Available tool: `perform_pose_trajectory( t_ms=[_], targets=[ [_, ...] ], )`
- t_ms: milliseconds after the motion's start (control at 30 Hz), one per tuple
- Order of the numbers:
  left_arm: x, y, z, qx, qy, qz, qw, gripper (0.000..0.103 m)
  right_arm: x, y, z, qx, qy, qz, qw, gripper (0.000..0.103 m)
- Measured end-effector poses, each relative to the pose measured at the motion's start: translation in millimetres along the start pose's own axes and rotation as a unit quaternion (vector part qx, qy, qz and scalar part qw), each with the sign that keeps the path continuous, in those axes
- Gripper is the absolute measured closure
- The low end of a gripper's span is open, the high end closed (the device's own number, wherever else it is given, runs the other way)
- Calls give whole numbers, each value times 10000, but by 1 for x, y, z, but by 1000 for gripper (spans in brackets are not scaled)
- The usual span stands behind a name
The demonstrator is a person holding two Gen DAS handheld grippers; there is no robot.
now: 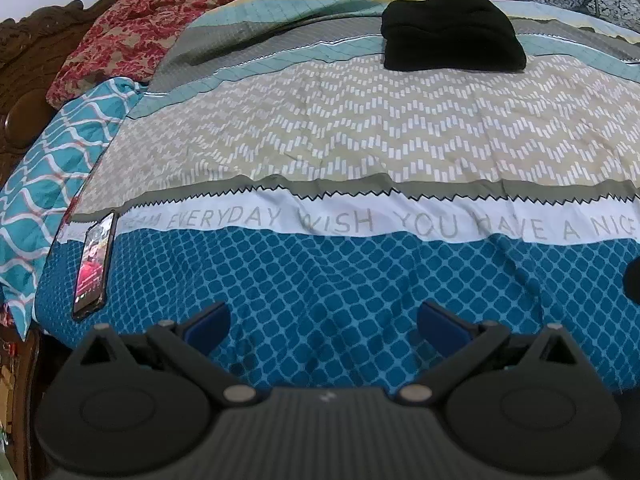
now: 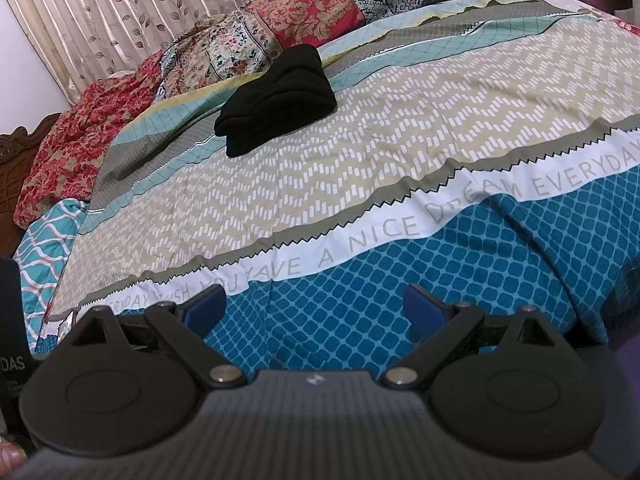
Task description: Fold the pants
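Where the bedspread nears the bed's far edge, black pants lie folded in a compact stack, just short of the pillows. Phone at left edge, screen lit. Left gripper and right gripper both gape empty over near edge.

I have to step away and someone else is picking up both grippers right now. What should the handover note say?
Left gripper: open, empty, above the blue part of the bedspread.
Right gripper: open, empty, same near edge.
Black pants: a folded bundle far across the bed, near the pillows; neither gripper touches it.
Phone lies at the left edge.
Done: the pants look folded.
Left: possibly nothing; check the bundle is tidy.
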State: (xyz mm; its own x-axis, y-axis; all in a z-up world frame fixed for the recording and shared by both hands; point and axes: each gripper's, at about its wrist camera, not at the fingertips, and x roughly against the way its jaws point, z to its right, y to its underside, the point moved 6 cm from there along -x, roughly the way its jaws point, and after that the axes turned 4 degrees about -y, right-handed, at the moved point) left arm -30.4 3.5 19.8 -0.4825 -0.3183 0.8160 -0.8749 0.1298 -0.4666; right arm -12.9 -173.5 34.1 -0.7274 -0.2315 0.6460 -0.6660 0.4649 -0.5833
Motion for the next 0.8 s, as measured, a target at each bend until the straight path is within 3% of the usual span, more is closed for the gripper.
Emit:
perform_pose_trajectory(
  t_ms=[433,800],
  targets=[
    [15,-7,-2,261,311,249,9989,0,3,-2,-2,46,24,100,9999,6],
    [14,-6,-3,203,312,49,9993,0,5,-4,-5,107,17,159,9998,6]
  ],
)
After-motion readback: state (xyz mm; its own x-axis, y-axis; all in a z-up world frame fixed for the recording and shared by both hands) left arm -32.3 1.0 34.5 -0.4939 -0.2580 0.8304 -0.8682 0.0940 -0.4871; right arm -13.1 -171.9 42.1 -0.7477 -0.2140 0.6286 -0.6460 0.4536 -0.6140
